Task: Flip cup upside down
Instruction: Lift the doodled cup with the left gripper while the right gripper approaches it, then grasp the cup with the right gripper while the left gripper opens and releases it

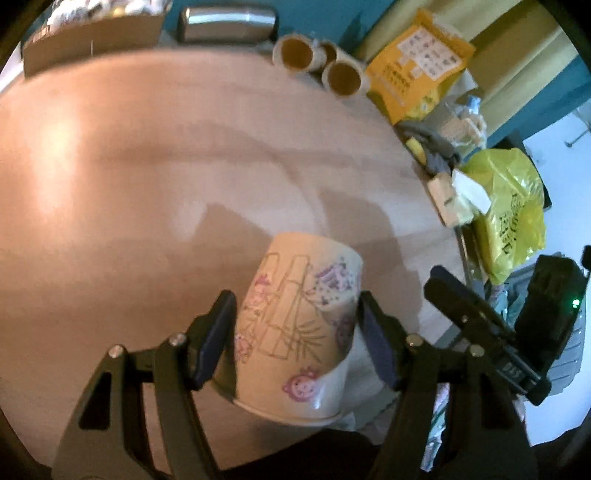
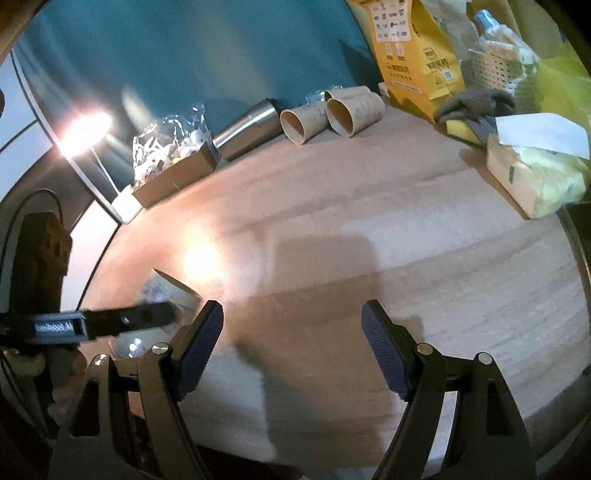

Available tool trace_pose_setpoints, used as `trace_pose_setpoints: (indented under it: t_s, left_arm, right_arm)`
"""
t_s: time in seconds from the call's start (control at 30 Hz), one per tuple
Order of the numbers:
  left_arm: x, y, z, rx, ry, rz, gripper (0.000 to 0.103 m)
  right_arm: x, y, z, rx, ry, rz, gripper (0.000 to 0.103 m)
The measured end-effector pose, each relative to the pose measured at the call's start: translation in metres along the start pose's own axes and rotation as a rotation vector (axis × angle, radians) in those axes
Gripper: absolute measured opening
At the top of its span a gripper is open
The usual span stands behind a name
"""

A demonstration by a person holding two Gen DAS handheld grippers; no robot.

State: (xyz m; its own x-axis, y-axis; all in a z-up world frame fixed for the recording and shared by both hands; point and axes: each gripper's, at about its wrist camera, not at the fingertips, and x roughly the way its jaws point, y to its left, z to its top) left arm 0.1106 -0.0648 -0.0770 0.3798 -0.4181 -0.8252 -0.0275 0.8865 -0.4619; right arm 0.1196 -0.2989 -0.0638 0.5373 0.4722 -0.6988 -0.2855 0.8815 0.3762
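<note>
A paper cup (image 1: 295, 325) with cartoon prints lies tilted between the fingers of my left gripper (image 1: 295, 317), its rim toward the camera and its base pointing away over the wooden table (image 1: 147, 166). The left pads sit close to the cup's sides; firm contact is unclear. My right gripper (image 2: 291, 325) is open and empty above the table. In the right wrist view the cup (image 2: 170, 291) shows partly at the left, behind the left gripper's black finger (image 2: 122, 321).
Cardboard tubes (image 1: 317, 62), a steel flask (image 1: 229, 22), a brown box (image 1: 92, 40), a yellow bag (image 1: 417, 62), a tissue pack (image 1: 458, 195) and a green plastic bag (image 1: 513, 206) line the table's far and right edges.
</note>
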Motion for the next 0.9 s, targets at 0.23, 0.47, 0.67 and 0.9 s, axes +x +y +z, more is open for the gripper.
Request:
trace_pose_setpoints:
  t_s: [0.23, 0.47, 0.67, 0.9]
  left_arm:
    - [0.013, 0.009, -0.005, -0.071, 0.014, 0.005, 0.068]
    - [0.011, 0.014, -0.001, -0.077, 0.018, -0.021, 0.069]
    - [0.004, 0.015, -0.005, -0.069, 0.027, -0.048, 0.072]
    - [-0.024, 0.020, -0.005, -0.009, -0.030, -0.069, 0.082]
  right_arm:
    - [0.007, -0.001, -0.002, -0.022, 0.034, 0.007, 0.080]
    - [0.019, 0.008, 0.003, -0.029, 0.051, 0.016, 0.080]
    - [0.026, 0.018, 0.006, -0.039, 0.077, 0.020, 0.080]
    - [0.036, 0.038, 0.014, -0.049, 0.135, 0.059, 0.080]
